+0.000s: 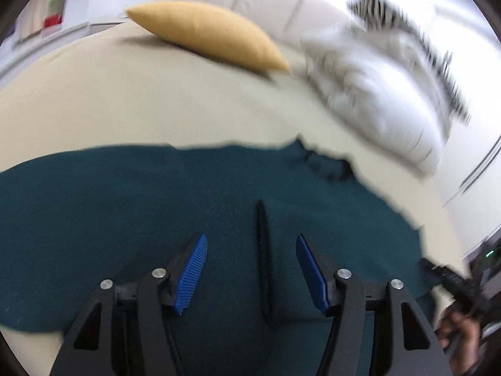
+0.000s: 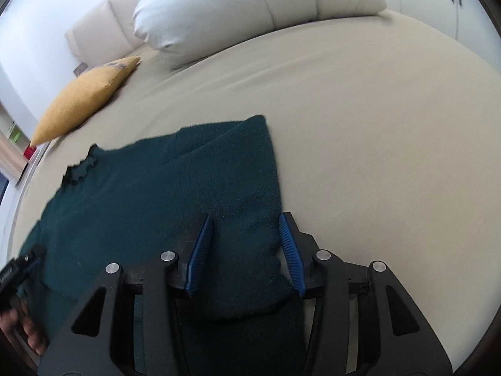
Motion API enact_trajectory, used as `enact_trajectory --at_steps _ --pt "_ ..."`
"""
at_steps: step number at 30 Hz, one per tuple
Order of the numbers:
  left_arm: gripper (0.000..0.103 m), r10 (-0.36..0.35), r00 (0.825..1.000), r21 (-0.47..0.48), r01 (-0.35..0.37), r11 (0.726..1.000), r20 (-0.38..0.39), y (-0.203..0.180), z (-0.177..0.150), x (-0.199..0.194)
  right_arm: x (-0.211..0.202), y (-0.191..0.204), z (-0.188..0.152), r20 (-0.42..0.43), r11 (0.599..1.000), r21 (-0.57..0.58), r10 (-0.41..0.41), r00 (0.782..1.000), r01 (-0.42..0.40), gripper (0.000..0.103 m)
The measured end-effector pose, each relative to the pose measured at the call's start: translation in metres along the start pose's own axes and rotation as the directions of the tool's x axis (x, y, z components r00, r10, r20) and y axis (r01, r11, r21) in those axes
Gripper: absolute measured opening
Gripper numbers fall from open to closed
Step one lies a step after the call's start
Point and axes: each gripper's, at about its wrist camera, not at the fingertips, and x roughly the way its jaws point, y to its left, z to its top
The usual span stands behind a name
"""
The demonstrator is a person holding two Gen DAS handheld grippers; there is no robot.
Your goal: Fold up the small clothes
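- Blue-padded left gripper point(image 1: 252, 274) at lower centre of its view, jaws spread wide, nothing between them, poised above dark teal sweater point(image 1: 188, 219).
- Blue-padded right gripper point(image 2: 247, 250) at lower centre of its view, jaws wide, straddling a folded sleeve edge of the sweater; contact with the cloth hard to judge.
- Spread flat over beige bed sheet point(image 2: 375, 125), filling the lower half of both views.
- Farther up, mustard cushion point(image 2: 84, 97) at left.
- Beyond, white pillow point(image 2: 250, 6) along the top, near the headboard point(image 2: 94, 28).
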Motion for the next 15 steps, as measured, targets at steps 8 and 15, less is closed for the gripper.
enact_trajectory --at_steps 8,15 --pt "0.068 0.054 0.983 -0.271 -0.005 0.963 0.174 0.13 -0.032 -0.143 -0.126 0.05 -0.02 0.306 0.994 -0.075 0.104 0.946 -0.085 0.093" --pt "0.069 0.201 0.955 -0.652 -0.01 0.758 0.219 0.289 -0.086 -0.224 -0.189 0.137 -0.058 0.35 0.945 -0.253 0.291 0.89 -0.209 0.103"
